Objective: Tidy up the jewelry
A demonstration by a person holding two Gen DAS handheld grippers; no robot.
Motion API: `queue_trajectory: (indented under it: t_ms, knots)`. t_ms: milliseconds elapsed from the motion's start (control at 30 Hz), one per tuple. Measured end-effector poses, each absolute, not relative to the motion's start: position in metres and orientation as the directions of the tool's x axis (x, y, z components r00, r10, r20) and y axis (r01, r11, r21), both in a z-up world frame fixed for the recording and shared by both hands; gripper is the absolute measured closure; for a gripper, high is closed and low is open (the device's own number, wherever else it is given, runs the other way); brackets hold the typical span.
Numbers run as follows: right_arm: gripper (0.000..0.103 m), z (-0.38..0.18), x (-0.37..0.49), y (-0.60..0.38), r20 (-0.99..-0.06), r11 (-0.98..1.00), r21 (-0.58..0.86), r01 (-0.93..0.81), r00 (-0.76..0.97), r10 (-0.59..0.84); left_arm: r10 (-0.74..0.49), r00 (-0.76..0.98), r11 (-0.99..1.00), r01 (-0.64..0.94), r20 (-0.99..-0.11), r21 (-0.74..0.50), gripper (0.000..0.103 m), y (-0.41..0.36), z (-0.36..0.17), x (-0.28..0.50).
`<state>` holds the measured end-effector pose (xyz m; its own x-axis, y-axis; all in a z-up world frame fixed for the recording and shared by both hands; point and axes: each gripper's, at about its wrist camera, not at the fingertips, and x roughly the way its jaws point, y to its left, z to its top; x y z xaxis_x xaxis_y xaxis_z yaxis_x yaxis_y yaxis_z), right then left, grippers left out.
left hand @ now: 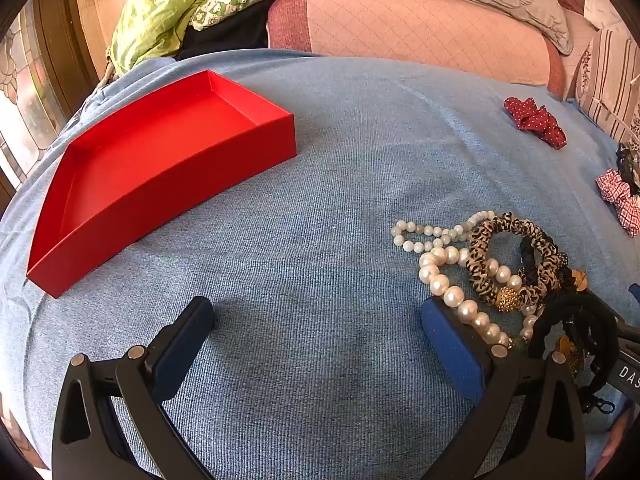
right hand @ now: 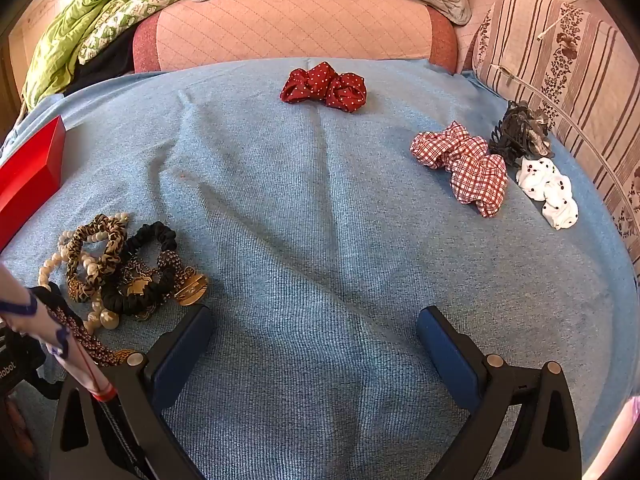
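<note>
Both tongs spread wide, gripping nothing.
I see left gripper [left hand: 318, 316] beside pearl necklace [left hand: 448, 284]; red box [left hand: 160, 168] far left; right gripper [right hand: 316, 326] over blue cloth [right hand: 320, 200].

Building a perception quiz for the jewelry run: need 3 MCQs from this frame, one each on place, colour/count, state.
1. Where does the pearl necklace lie relative to the left gripper?
A. between its fingers
B. beside its right finger
C. in the box

2. What colour is the box?
A. red
B. green
C. white

3. What state is the right gripper in?
A. shut on a scrunchie
B. open, holding nothing
C. shut on pearls

Answers:
1 B: the pearls lie just outside that finger, on the blue cloth.
2 A: walls and floor are red.
3 B: only cloth shows between its spread fingers.
</note>
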<state>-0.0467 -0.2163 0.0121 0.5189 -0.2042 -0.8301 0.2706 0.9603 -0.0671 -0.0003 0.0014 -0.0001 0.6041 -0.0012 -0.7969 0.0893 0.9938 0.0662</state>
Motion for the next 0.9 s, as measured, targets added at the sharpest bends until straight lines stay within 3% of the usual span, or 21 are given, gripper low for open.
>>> queue_trajectory:
  t_ms: [200,367,567,900]
  knots:
    - [0.000,0.012,-0.039,-0.221,-0.841,0.961,-0.041,0.274,0.510,-0.181,-0.060,0.580,0.986,0.159,-0.812,0.041,0.000,0.004,0.007,-0.010]
    - [0.000,0.023,-0.060,-0.221,-0.852,0.958,0.009,0.286,0.504,-0.143,-0.091,0.678,0.994,0.105,-0.730,-0.027,0.000,0.026,0.036,-0.043]
    - [0.000,0.061,-0.108,-0.204,-0.772,0.965,0.027,0.259,0.619,-0.145,-0.075,0.802,0.994,0.104,-0.593,0.016,0.000,0.043,0.076,-0.099]
    - [0.000,0.088,-0.154,-0.162,-0.664,0.984,-0.045,0.170,0.731,-0.156,-0.093,0.828,0.985,0.159,-0.553,0.072,0.000,0.039,0.078,-0.159]
